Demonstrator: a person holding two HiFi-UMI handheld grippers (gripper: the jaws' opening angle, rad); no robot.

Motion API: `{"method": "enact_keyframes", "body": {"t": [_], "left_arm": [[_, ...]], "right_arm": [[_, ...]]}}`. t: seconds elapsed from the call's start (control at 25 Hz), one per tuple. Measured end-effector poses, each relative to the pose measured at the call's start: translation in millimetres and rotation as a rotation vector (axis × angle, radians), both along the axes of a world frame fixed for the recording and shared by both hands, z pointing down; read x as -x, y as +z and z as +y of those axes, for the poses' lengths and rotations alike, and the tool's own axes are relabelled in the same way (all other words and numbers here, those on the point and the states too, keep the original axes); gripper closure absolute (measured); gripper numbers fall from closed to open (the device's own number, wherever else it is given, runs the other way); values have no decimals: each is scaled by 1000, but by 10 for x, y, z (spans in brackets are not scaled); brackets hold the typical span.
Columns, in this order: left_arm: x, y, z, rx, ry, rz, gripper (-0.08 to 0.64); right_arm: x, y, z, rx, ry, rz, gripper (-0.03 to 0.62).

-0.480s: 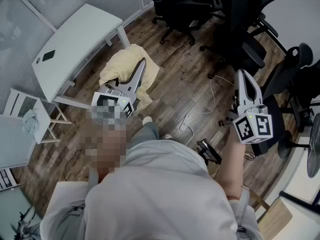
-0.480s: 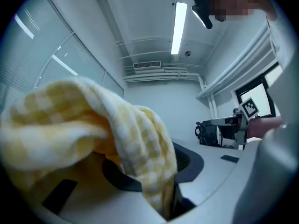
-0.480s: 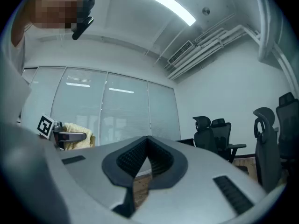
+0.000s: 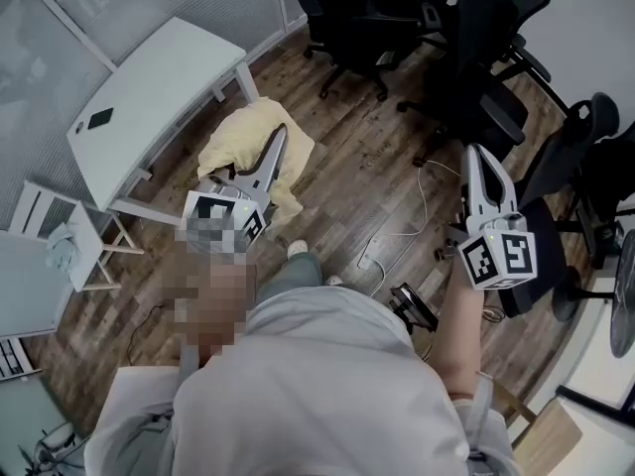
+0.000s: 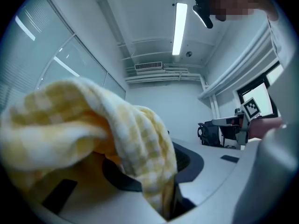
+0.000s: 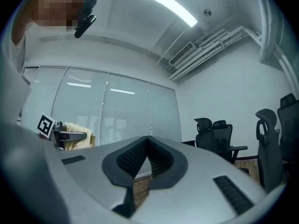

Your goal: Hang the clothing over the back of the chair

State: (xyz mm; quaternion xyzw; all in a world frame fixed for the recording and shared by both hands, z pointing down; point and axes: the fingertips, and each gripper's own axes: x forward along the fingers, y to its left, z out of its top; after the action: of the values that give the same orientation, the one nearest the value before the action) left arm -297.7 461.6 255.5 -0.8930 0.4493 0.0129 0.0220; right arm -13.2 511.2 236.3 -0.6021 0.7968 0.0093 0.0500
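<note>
A pale yellow checked garment point(image 4: 241, 135) hangs bunched from my left gripper point(image 4: 279, 135), above the wood floor beside the white table. In the left gripper view the yellow garment point(image 5: 93, 120) drapes over the jaws and is pinched between them, so my left gripper point(image 5: 169, 200) is shut on it. My right gripper point(image 4: 469, 155) is held level at the right, shut and empty. Its closed jaws point(image 6: 148, 146) point toward black office chairs point(image 6: 216, 135). The left gripper point(image 6: 65, 135) with the yellow garment point(image 6: 79, 143) also shows in the right gripper view.
Several black office chairs point(image 4: 349, 16) stand at the top and right, the nearest point(image 4: 580, 162) just right of my right gripper. A white table point(image 4: 149, 92) is at the left, with a small white stand point(image 4: 60, 234) below it. A white cable point(image 4: 422, 206) lies on the floor.
Almost nothing differs. The person's foot has shifted slightly on the floor, and both grippers keep much the same places, the left still gripping the garment.
</note>
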Motion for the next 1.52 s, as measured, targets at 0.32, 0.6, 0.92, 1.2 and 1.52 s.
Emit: {"method": "enact_keyframes", "body": {"t": [0.32, 0.6, 0.92, 1.2, 1.52], "left_arm": [[48, -31, -224, -3, -12, -13, 431], [-16, -41, -678, -10, 8, -5, 433], [-123, 28, -1348, 7, 29, 4, 433], [-200, 102, -1842, 17, 37, 0, 433], [-266, 156, -2297, 33, 61, -2, 433]], "right_arm": [[82, -7, -256, 3, -28, -33, 571], [72, -36, -691, 7, -18, -35, 571], [23, 7, -1317, 23, -10, -50, 571], [-32, 84, -1814, 40, -2, -64, 571], [-75, 122, -2243, 49, 6, -70, 571]]}}
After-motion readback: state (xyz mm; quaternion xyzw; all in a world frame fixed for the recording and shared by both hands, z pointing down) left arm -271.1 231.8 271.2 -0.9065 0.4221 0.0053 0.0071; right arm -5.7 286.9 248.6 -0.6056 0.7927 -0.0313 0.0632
